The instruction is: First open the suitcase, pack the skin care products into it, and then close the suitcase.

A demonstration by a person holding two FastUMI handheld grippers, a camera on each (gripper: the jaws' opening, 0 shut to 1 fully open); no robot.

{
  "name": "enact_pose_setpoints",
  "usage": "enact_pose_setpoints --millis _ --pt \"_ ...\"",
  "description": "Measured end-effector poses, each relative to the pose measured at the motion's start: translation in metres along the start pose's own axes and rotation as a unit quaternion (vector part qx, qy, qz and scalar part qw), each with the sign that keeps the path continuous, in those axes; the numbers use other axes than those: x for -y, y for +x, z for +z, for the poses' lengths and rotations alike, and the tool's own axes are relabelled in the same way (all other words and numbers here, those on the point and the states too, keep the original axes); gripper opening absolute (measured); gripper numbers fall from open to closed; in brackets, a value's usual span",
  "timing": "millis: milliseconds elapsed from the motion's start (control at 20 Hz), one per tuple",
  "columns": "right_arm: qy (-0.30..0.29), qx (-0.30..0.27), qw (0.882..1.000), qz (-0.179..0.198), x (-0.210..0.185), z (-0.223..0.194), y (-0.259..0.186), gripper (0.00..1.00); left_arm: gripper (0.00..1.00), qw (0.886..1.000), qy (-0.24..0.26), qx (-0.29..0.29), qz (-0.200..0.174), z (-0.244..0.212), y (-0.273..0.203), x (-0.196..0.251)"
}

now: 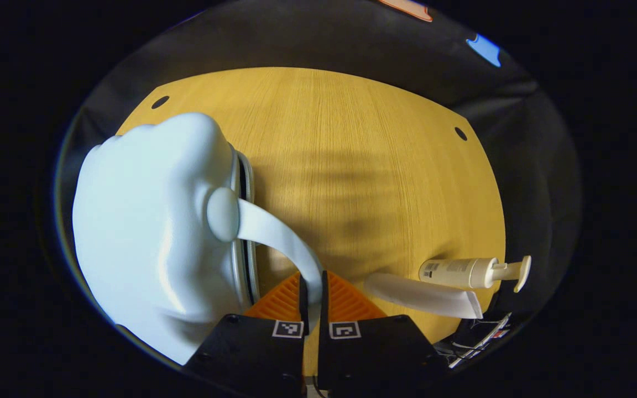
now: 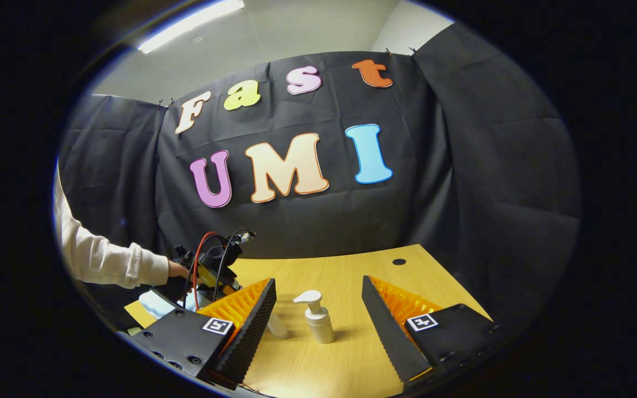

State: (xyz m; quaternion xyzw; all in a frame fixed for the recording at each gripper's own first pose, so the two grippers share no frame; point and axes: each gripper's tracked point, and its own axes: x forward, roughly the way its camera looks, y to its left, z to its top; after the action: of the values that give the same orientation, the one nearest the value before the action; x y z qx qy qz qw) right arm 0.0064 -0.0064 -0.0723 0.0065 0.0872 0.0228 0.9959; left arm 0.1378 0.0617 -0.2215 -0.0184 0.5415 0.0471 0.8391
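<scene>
- While its fingers press together on the curved white handle (image 1: 285, 237), the left gripper (image 1: 313, 293) sits beside a pale blue suitcase (image 1: 147, 226) lying closed at the left of the wooden table (image 1: 351, 166).
- Glossy and moulded, the suitcase shows a zip line along its edge; its near corner is cut off.
- A pump bottle (image 1: 470, 272) and a white tube (image 1: 423, 296) lie together at the table's right.
- Seen in the right gripper view, the right gripper (image 2: 318, 318) has its jaws spread wide, the pump bottle (image 2: 317, 318) standing between them on the table.
- A sleeved hand (image 2: 177, 270) holds the other gripper at left; the tube (image 2: 277, 326) is partly hidden.
</scene>
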Motion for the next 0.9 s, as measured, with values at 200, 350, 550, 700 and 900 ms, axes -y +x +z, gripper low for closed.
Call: enact_pose_setpoints --millis 200,350,550,700,900 --pt "-0.002 -0.007 1.0 0.015 -0.013 -0.003 0.005 0.98 0.01 0.999 -0.01 0.022 -0.03 0.012 -0.033 0.006" --pt "-0.003 -0.007 1.0 0.025 -0.022 0.0 0.011 0.98 0.01 0.998 -0.005 0.046 -0.05 0.023 -0.066 0.006" --pt "0.006 -0.003 0.999 0.041 -0.036 0.003 0.02 0.98 0.01 0.994 -0.017 0.082 -0.076 0.038 -0.128 -0.009" --pt "0.009 -0.003 0.999 0.05 -0.046 0.004 0.026 0.98 0.01 0.991 -0.02 0.108 -0.079 0.044 -0.172 -0.036" --pt "0.005 0.007 0.998 0.057 -0.061 0.012 0.033 0.98 0.01 0.987 -0.019 0.143 -0.065 0.047 -0.222 -0.081"
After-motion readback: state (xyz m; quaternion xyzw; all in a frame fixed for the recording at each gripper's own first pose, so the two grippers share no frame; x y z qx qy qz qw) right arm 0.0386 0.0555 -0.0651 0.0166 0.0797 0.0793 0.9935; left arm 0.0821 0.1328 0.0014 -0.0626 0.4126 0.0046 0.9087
